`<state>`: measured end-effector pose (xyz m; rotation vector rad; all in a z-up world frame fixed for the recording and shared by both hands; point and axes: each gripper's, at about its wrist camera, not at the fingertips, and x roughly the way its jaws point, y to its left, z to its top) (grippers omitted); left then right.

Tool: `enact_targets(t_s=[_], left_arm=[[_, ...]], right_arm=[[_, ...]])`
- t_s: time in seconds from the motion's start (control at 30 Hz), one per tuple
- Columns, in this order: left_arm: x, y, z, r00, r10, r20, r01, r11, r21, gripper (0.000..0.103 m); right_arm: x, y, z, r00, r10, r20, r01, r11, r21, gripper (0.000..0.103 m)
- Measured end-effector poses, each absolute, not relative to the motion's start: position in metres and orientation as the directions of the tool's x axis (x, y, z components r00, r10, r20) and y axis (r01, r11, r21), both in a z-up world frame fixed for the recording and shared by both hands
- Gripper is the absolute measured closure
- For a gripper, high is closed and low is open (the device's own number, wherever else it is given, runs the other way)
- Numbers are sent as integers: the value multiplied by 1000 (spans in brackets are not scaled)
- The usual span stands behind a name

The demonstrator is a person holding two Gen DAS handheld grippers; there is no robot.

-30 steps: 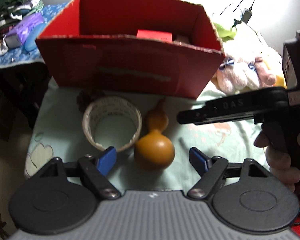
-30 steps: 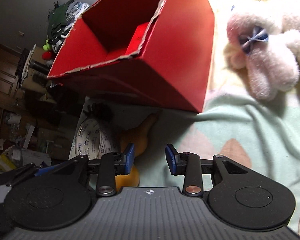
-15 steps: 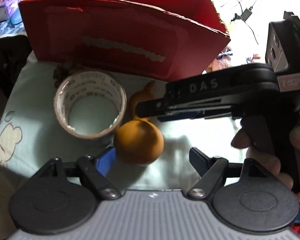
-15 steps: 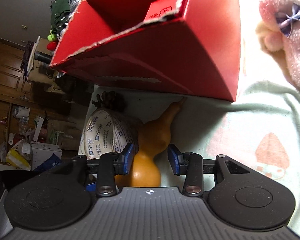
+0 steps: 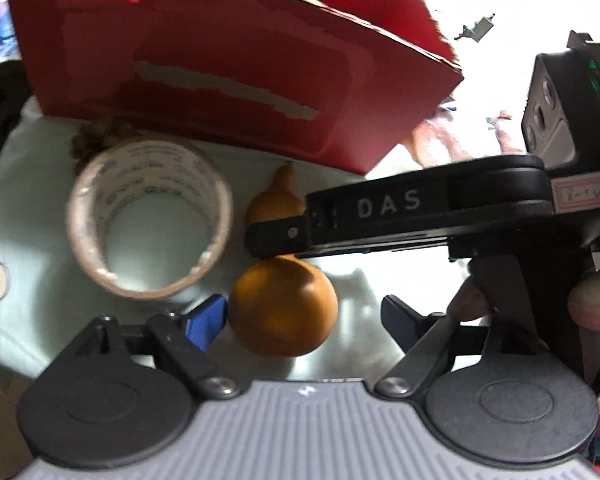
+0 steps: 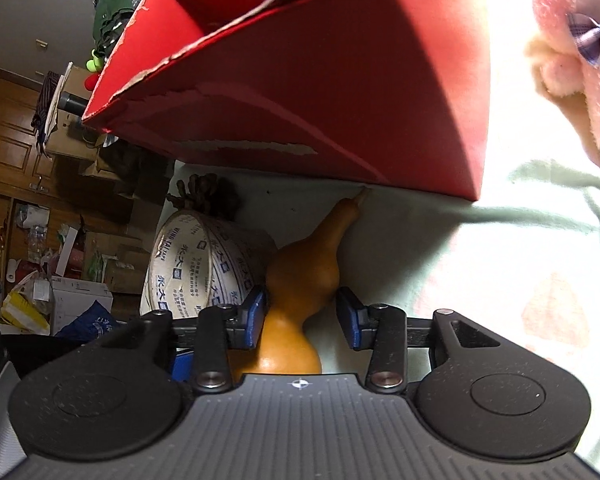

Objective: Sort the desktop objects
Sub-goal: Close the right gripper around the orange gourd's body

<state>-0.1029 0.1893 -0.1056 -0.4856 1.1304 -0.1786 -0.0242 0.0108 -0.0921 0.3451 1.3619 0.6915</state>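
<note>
An orange-brown gourd (image 5: 283, 312) lies on the pale green cloth (image 5: 32, 248), its thin neck pointing at the red cardboard box (image 5: 228, 80). A roll of tape (image 5: 148, 220) stands just left of it. My left gripper (image 5: 304, 320) is open, with the gourd's round end between its fingers, nearer the left one. My right gripper (image 6: 302, 318) is open around the gourd's waist (image 6: 304, 280); its left pad is at the gourd and the right pad is a little apart. The right gripper's body reaches over the gourd in the left wrist view (image 5: 380, 216).
A dark pine cone (image 6: 208, 196) lies behind the tape (image 6: 196, 268), against the box (image 6: 340, 92). A pink plush toy (image 6: 580, 60) lies right of the box. Cluttered boxes and wooden cabinets stand beyond the cloth's left edge (image 6: 60, 240).
My right gripper has moved in from the right and come down over the gourd, its fingers now either side of the waist. My left gripper has moved closer to the gourd.
</note>
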Motion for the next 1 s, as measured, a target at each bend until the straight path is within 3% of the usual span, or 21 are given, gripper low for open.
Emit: enact_targets(t_s=[0.27,0.4,0.77,0.83,0.9,1.0], left_arm=[[-92,156,-100,419,-419,-806,16,891,-455,22],[-86,151,-101,406,-469,-784,61,870,-489,31],[-75,133,-101,364,-551,-751,133,829,-544,28],[-69,127,-101,353,-563,-747,153,823,-547,28],[-68,122,-102,345,-568,-747,174,821,-544,30],[-65,115,-106,332,-576,-747,197,817,-543,31]], right_arm=[[-30,-19,-93,58,628,-776,-223,766,603,64],[-28,-31,-93,67,629,-775,-212,768,605,61],[-32,-46,-91,87,621,-779,-171,780,602,59],[-36,-52,-92,92,621,-779,-148,782,606,60],[-39,-57,-92,95,626,-774,-129,779,614,68],[-42,-64,-94,102,628,-772,-111,778,618,69]])
